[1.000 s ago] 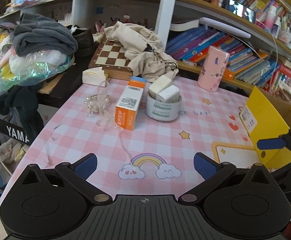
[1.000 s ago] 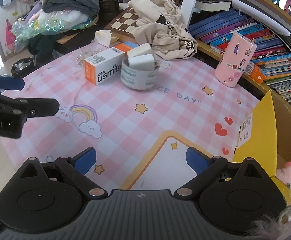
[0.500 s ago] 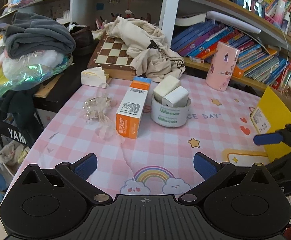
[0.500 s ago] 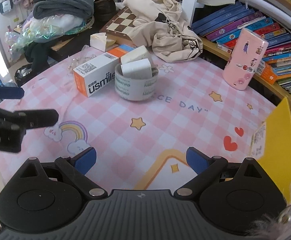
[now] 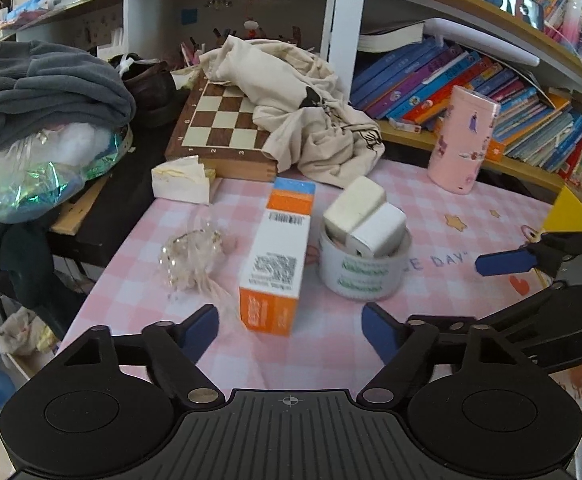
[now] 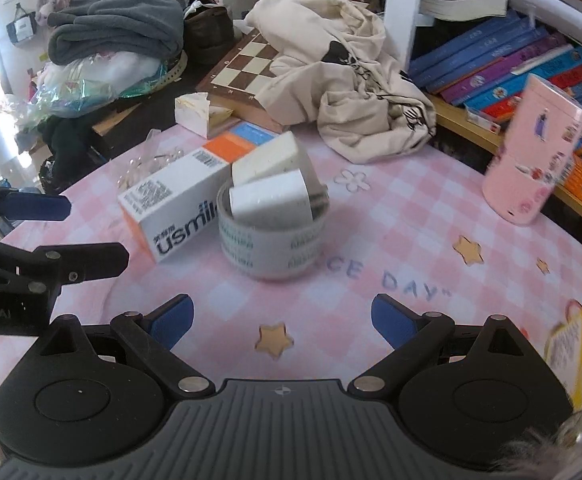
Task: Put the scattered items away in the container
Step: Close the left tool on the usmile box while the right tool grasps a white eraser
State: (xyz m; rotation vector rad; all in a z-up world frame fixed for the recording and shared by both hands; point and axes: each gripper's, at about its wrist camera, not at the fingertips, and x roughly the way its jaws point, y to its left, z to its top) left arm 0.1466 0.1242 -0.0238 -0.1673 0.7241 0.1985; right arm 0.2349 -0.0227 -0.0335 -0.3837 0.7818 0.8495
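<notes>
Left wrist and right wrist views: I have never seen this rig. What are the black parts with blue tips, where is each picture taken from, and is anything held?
Each camera rides on a hand-held gripper and looks along its two blue-tipped fingers. The left hand-held gripper has just been closing, with nothing between its jaws; the orange and white box lies just ahead. The right hand-held gripper is open and empty, facing the white tub holding two white blocks. Both rest on the pink checked tablecloth.

the pink checked worktop [image 5: 431, 320] carries a white-and-orange box [image 5: 279, 256], a tape roll [image 5: 363, 272] just right of it, a bead tangle [image 5: 191, 256] left, and a pink tin [image 5: 465, 140] far right.
</notes>
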